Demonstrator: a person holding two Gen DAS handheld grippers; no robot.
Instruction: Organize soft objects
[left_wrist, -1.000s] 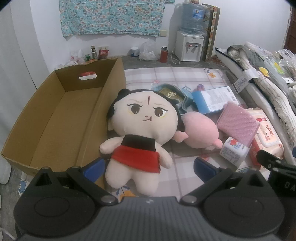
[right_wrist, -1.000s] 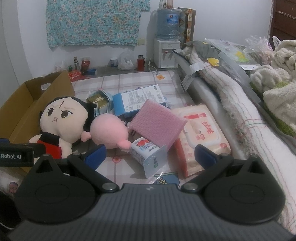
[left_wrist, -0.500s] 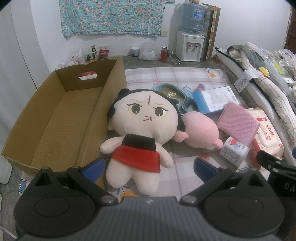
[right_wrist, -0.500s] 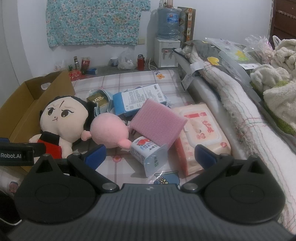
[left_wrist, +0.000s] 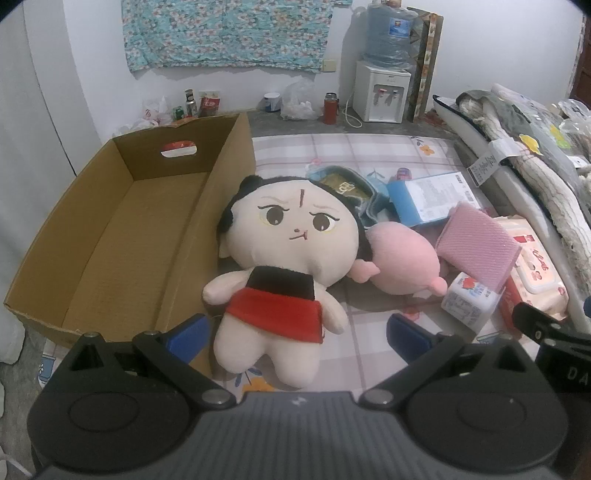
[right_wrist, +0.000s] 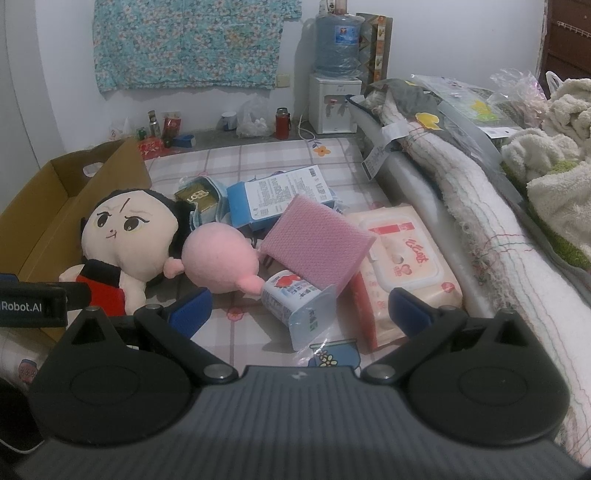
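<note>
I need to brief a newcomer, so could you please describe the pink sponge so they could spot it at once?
Start at the big cardboard box; beside it lies a doll, then a round pink plush. Just past that plush is the pink sponge, propped tilted over a small tissue pack: the only flat, mesh-textured pink rectangle there.

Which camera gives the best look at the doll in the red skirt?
The left wrist view: the doll lies whole, head to feet, beside the cardboard box. In the right wrist view the doll sits at the edge, its lower body hidden behind the other tool.
</note>
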